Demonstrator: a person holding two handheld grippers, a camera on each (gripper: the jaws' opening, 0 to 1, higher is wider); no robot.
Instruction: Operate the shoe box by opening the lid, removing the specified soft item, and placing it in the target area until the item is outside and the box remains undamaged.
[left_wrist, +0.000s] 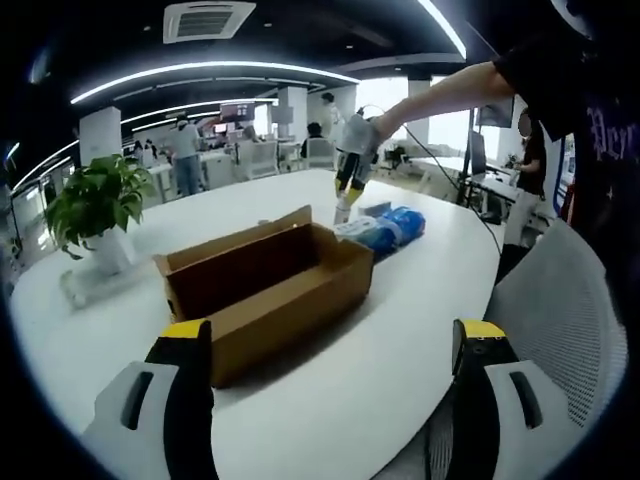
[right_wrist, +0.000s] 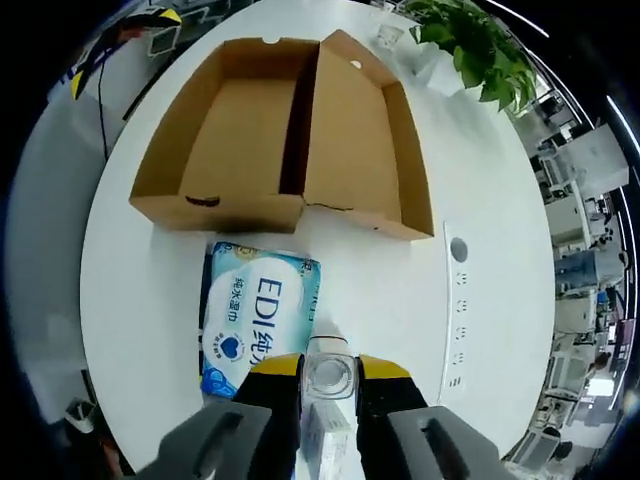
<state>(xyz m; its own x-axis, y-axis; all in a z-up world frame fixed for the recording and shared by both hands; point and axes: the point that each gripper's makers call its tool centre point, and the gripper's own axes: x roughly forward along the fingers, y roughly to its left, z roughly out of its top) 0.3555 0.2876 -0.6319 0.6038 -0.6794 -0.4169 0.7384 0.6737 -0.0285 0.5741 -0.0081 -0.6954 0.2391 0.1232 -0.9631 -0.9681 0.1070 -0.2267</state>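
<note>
1. Far left of the left gripper view: potted plant (left_wrist: 95, 205) in a white pot, standing on the white table (left_wrist: 420, 330), apart from the box and clear of the work.
2. Left tool (left_wrist: 333, 345): jaws spread wide, nothing between them, held low at the near table edge and aimed at the box.
3. Shoe box (right_wrist: 280, 130): brown cardboard, lid folded fully back and lying flat beside the tray. Tray and lid look empty from above. Short dark mark on the front wall, either a slot or a tear – cannot tell which.
4. Soft item: blue-and-white pack (right_wrist: 255, 320), lying flat on the table outside the box, just beside its front wall and seemingly not touching it.
5. Right tool (right_wrist: 330, 368): jaws closed on a small white item (right_wrist: 330, 378) with a clear round top, held above the table just right of the pack. Nature of that item not identifiable.
6. Further right: inset power strip (right_wrist: 455, 300) in the table top, and a grey mesh chair (left_wrist: 560, 320) at the table edge.
7. Step in hand, by judgement: lid opened and pack already out – placing stage, with a second small item apparently on its way down. No marked target area visible.
8. Next move calls for: a gentle lowering of the small item onto bare table beside the pack, then jaws parted and drawn back, well clear of the box's front wall and the power strip.
</note>
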